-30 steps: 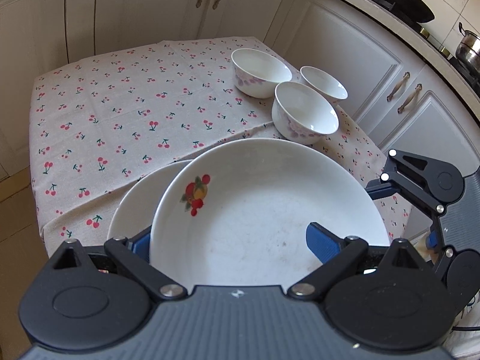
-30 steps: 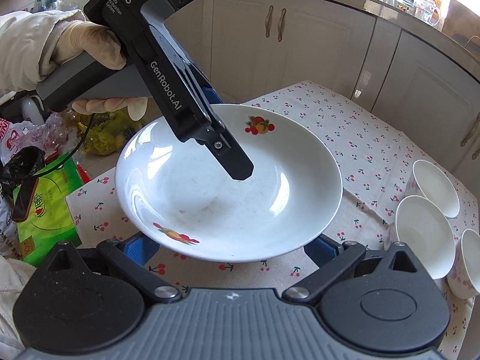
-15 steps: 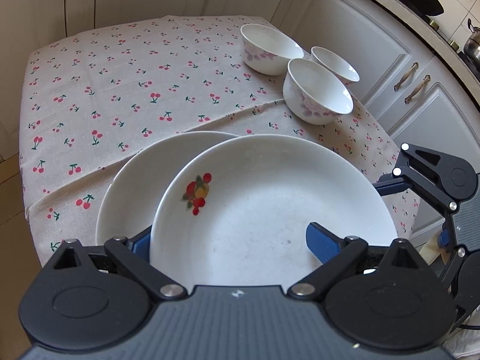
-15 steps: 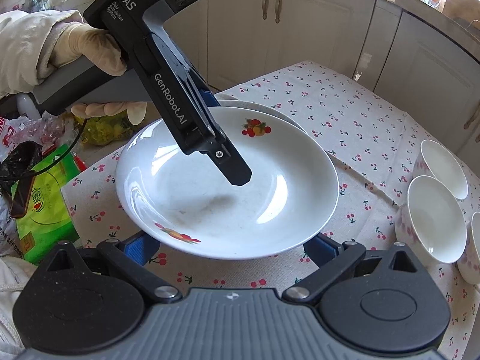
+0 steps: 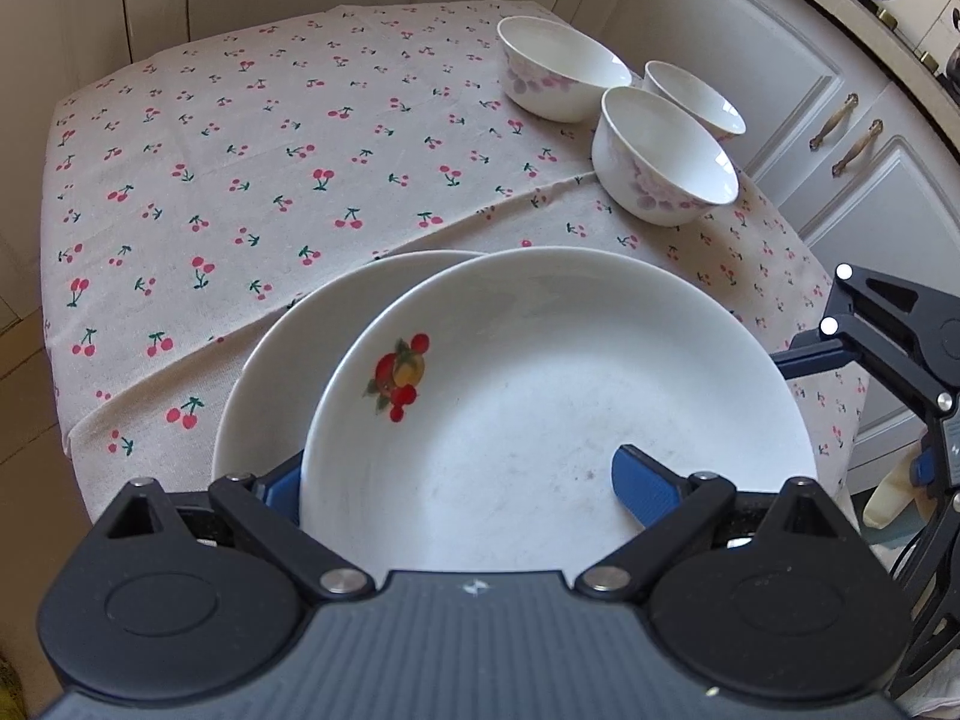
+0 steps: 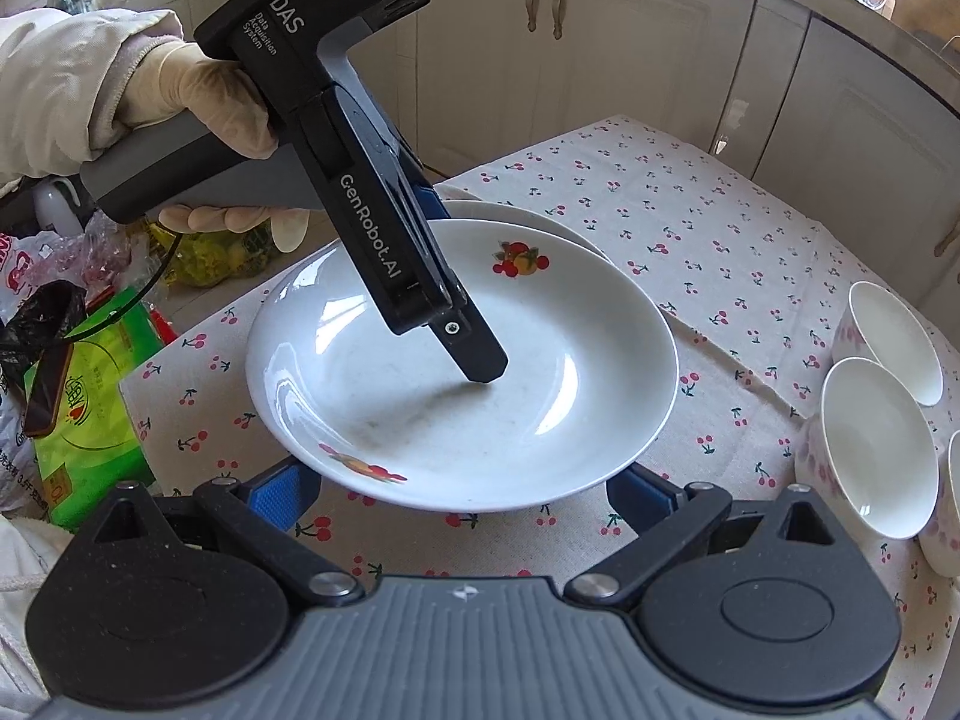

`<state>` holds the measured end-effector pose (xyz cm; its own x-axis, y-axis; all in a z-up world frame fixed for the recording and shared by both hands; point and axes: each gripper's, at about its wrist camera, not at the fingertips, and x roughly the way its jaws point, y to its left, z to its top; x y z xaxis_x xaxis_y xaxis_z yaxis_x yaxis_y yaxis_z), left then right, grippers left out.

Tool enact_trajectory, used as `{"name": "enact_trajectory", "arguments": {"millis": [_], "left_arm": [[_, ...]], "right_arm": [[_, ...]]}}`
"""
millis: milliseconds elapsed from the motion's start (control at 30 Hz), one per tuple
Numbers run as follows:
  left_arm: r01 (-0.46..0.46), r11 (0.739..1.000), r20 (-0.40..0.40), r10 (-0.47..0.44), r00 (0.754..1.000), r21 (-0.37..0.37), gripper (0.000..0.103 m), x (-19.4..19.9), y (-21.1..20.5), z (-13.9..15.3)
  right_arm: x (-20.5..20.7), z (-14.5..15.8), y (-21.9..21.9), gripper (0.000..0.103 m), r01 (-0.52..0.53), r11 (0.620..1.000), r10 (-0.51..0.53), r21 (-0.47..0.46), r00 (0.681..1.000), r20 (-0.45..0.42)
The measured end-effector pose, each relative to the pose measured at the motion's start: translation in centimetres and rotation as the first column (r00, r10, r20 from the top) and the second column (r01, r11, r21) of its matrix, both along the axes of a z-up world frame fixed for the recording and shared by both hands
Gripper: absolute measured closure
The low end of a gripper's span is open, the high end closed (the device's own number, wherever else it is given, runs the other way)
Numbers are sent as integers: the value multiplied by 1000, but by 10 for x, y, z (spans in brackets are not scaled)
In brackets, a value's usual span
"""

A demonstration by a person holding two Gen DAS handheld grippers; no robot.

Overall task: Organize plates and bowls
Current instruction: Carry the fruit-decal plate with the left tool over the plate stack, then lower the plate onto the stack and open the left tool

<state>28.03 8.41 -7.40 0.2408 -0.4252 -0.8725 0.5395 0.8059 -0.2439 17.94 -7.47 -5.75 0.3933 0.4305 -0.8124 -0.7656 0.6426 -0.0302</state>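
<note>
Two plates sit at the near end of the tabletop [image 5: 252,138], which is covered by a cherry-print cloth [image 6: 708,228]. We see the upper plate [image 5: 558,384], white with a small fruit motif near its rim, gripped by the left claw [image 5: 462,480]: one blue pad lies on the plate's inner face and the other is tucked under the rim at the left, so the jaws stand fairly wide yet are clamped on the plate's edge. From the right wrist view, that plate [image 6: 462,372] is tilted, its far edge overlapping the second plate [image 6: 516,216], which lies flat on the cloth beneath and behind it. We cannot tell whether the two plates touch. A gloved hand [image 6: 204,96] holds the left tool's grey handle. The right claw [image 6: 462,498] hovers just beside the near rim of the held plate with its jaws wide apart, and nothing lies between its blue pads but the cloth. Three white bowls [image 5: 666,156] with faint pink flowers stand upright, close together, at the far right corner of the tabletop, well apart from the plates.
</note>
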Motion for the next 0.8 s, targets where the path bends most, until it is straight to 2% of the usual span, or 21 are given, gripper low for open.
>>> {"name": "enact_trajectory", "arguments": {"millis": [67,267,500,800], "left_arm": [[10,999,4,-10,1000,33,5,2,-2,1],[39,998,-6,-39,999,56,5,4,-4,2],[23,999,-4,-23,1000,38,5,4,5,5],[7,1000,37,-8,999,27,5,1,16,16]], "right_arm": [[1,0,0,0,2,1000,-2,3,1000,-9],[2,-2,-1,0,0,1000,0,13,1000,-14],[3,-2,2,0,-6,1000,6,11,1000,-12],[5,-5,6,0,-3,1000,3,1,1000,-14]]}}
